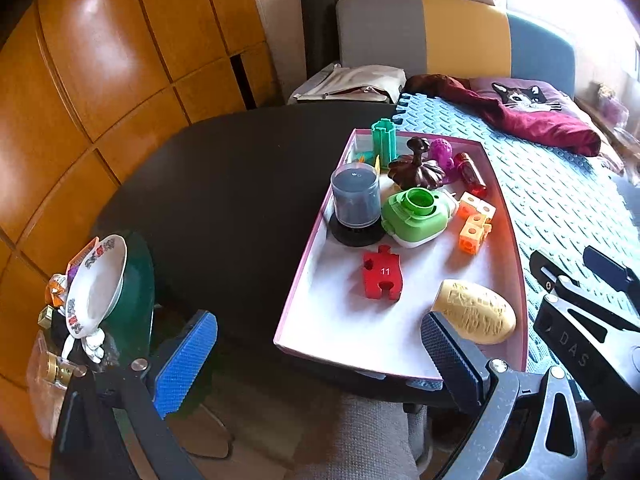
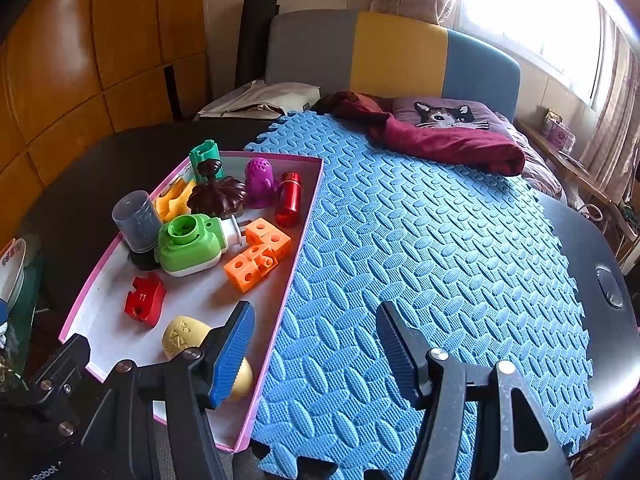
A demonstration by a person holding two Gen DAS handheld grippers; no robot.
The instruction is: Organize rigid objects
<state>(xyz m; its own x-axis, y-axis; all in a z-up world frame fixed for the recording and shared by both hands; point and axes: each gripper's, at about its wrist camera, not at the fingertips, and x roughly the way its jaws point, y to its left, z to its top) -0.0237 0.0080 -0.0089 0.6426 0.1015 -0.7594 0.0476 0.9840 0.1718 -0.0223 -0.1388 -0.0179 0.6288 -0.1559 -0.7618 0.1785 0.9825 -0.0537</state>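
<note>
Both grippers, left gripper (image 1: 320,352) and right gripper (image 2: 316,344), hang open and empty. I'd grab the yellow egg (image 1: 478,312) across its narrow sides, then lift clear of the pink-rimmed tray (image 1: 304,256).

Daylight is streaming from the window (image 2: 532,20), overexposing it and glaring on the wooden cabinet (image 1: 96,52). Toward the window, colours are washing out; fisheye distortion is bending and darkening both views' edges.
</note>
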